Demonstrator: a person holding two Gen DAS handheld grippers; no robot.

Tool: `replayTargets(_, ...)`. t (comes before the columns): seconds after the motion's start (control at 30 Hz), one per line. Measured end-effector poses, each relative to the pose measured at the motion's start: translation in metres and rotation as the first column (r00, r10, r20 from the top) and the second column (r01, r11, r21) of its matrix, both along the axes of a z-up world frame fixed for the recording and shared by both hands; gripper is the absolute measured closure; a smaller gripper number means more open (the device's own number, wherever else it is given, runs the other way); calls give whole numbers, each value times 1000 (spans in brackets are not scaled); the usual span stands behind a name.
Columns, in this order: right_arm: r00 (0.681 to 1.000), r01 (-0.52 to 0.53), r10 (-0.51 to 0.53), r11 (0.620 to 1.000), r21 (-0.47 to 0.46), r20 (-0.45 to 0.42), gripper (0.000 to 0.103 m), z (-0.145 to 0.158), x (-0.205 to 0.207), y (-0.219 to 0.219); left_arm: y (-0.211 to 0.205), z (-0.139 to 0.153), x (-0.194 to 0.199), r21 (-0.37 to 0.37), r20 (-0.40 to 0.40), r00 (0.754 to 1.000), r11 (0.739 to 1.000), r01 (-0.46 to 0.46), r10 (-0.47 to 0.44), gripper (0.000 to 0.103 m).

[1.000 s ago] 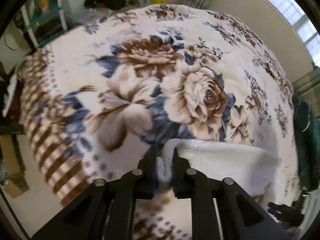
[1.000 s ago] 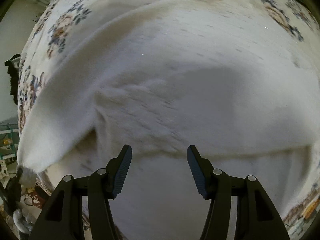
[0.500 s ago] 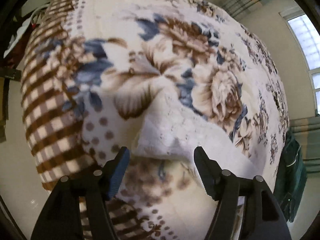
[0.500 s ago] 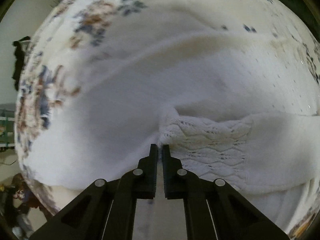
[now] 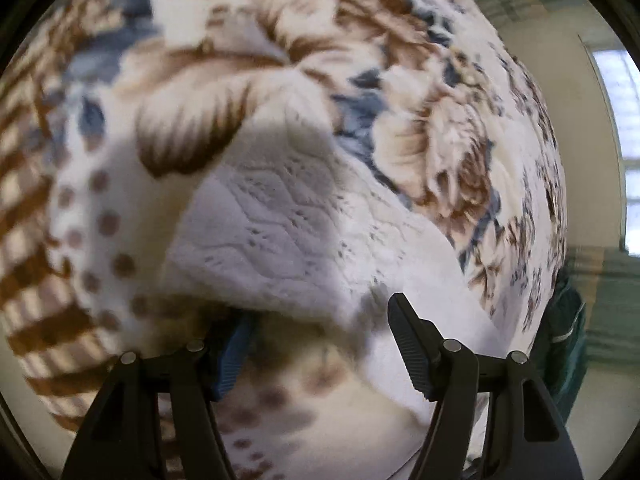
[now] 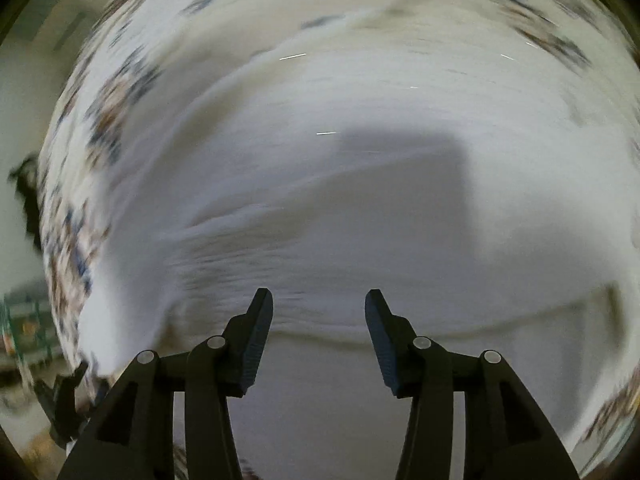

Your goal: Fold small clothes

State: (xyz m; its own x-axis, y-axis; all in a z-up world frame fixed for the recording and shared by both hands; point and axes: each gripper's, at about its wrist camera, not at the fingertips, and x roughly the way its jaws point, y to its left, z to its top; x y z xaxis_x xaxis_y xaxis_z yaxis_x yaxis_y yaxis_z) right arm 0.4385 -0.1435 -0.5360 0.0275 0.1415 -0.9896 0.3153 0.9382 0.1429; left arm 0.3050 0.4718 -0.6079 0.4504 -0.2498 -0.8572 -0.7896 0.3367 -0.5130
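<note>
A small white knitted garment (image 5: pixel 288 240) lies on a floral bed blanket (image 5: pixel 224 80). In the left wrist view its lacy corner hangs over my left gripper (image 5: pixel 320 316), which is open, with the left finger partly hidden under the cloth. In the right wrist view the same white garment (image 6: pixel 360 200) fills most of the blurred frame. My right gripper (image 6: pixel 318 304) is open just above its folded edge and holds nothing.
The blanket's checked brown border (image 5: pixel 36 240) marks the bed's edge at the left. A dark green item (image 5: pixel 568 344) lies at the bed's right side below a window (image 5: pixel 628 148). A shelf (image 6: pixel 24 332) stands beyond the bed.
My left gripper, shut on the garment a second ago, opened and moved closer to the lacy corner. My right gripper shut on the knitted edge half a second ago and is now open.
</note>
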Motion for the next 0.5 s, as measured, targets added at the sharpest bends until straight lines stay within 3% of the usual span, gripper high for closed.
replayTargets(0.1,997,74,-76,996,-56,-24,53,-7,-9,-36,6,0,2,18,49,993,994,-107,106,40)
replayTargets(0.13,995,96,-99,993,-72,-30,53,-8,-14,-50,8,6,1,53,86,987,988,-143,138,57)
replayTargets(0.17,993,112,-115,990,-82,-34,53,-9,-17,-58,8,12,2,85,104,984,985,-153,145,81)
replayTargets(0.2,991,125,-129,988,-94,-35,53,-8,-21,-67,8,23,9,143,95,989,981,-130,117,96)
replayTargets(0.27,989,137,-142,983,-125,-37,52,-5,-27,-82,-1,54,24,270,107,994,962,-51,23,96)
replayTargets(0.33,990,132,-140,976,-176,-35,27,1,-33,-99,-19,83,40,371,98,991,927,52,-94,96)
replayTargets(0.37,990,130,-138,974,-185,-31,24,3,-36,-105,-30,97,49,417,89,984,903,105,-155,96)
replayTargets(0.4,991,125,-133,974,-191,-27,21,6,-38,-113,-53,120,62,480,75,965,857,187,-252,96)
replayTargets(0.5,990,132,-139,974,-185,-25,21,6,-43,-130,-111,160,83,555,53,903,764,328,-427,96)
